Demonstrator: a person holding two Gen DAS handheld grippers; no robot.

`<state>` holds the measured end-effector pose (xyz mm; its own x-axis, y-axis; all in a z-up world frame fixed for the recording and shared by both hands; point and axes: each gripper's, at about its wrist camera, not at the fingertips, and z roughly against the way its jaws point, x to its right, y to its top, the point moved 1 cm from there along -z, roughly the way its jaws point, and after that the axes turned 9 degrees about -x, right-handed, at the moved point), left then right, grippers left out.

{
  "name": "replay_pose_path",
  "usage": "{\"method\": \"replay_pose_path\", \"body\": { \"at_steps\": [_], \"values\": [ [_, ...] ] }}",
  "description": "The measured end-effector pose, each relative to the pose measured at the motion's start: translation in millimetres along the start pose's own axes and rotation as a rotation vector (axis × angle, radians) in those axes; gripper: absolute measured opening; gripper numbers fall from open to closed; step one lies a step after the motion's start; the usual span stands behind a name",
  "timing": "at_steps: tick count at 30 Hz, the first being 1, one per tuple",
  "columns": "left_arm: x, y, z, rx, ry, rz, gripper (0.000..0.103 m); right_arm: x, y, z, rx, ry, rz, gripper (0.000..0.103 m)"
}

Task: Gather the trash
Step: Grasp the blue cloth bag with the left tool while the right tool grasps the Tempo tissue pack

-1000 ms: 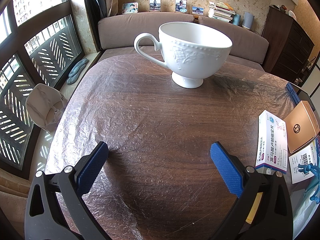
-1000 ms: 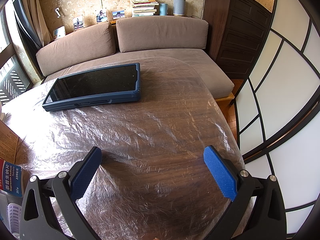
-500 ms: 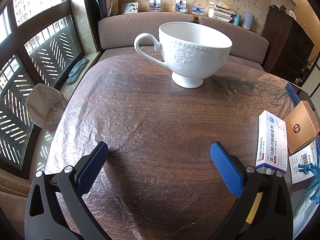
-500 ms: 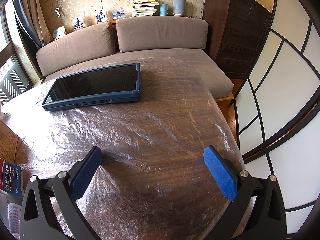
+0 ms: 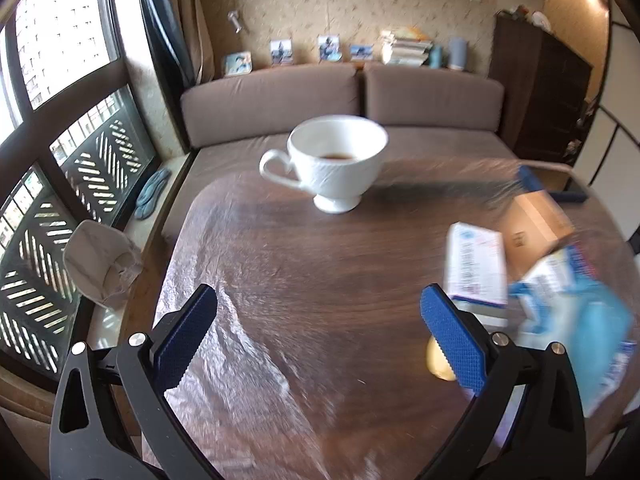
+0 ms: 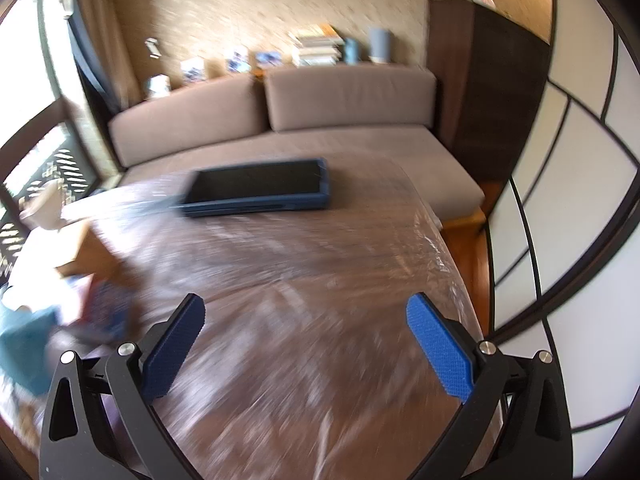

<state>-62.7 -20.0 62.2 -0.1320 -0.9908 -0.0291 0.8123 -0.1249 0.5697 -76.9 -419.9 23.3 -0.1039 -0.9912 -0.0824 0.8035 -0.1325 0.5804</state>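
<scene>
The sofa [image 5: 344,108] stands behind everything, brown, along the far wall. In front of it is the wooden bench [image 5: 320,280], covered by a crinkled clear plastic sheet [image 6: 320,280]. On the far part of the bench, in the right wrist view, lies a dark tablet [image 6: 260,192] in a blue case, flat. In the left wrist view a white cup [image 5: 336,168] stands upright near the far edge, with a little dark liquid at its bottom. To the right of the cup, well apart from it, lie the packages: a brown carton [image 5: 536,228], a white medicine box [image 5: 476,272] just beside it, and a blue and white pack [image 5: 580,320] (all blurred, so the print cannot be read). These are the loose things on the bench, and neither claw touches them. A small yellowish thing [image 5: 436,360] shows partly behind the right finger of the left claw [image 5: 320,336]. The left claw is spread wide over bare wood and holds nothing. The right claw [image 6: 306,344] is also spread wide and holds nothing.
</scene>
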Motion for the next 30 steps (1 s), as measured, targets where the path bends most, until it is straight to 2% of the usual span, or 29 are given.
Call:
{"method": "replay_pose_path", "body": {
  "at_steps": [4, 7, 10, 14, 16, 21, 25, 30],
  "values": [
    [23, -6, 47, 0.08, -0.174, -0.011, 0.102, -39, -33, 46, 0.03, 0.137, 0.071, 0.099],
    [48, -7, 62, 0.097, -0.229, -0.057, 0.102, -70, -57, 55, 0.001, 0.231, 0.11, 0.099],
    [81, -8, 60, 0.072, -0.283, -0.164, 0.102, -103, -76, 48, -0.04, 0.251, 0.193, 0.099],
    [122, -14, 50, 0.042, -0.225, -0.389, 0.102, -125, -94, 41, -0.056, 0.206, 0.262, 0.099],
    [139, -24, 47, 0.063, -0.149, -0.532, 0.102, -132, -95, 35, -0.068, 0.213, 0.27, 0.099],
    [154, -34, 25, 0.015, -0.081, -0.743, 0.102, -144, -98, 14, -0.107, 0.178, 0.291, 0.099],
    [160, -31, 15, -0.004, -0.086, -0.787, 0.102, -148, -99, 5, -0.116, 0.187, 0.283, 0.099],
    [165, -24, 0, -0.027, -0.088, -0.788, 0.102, -152, -100, -5, -0.115, 0.162, 0.273, 0.099]
  ]
}}
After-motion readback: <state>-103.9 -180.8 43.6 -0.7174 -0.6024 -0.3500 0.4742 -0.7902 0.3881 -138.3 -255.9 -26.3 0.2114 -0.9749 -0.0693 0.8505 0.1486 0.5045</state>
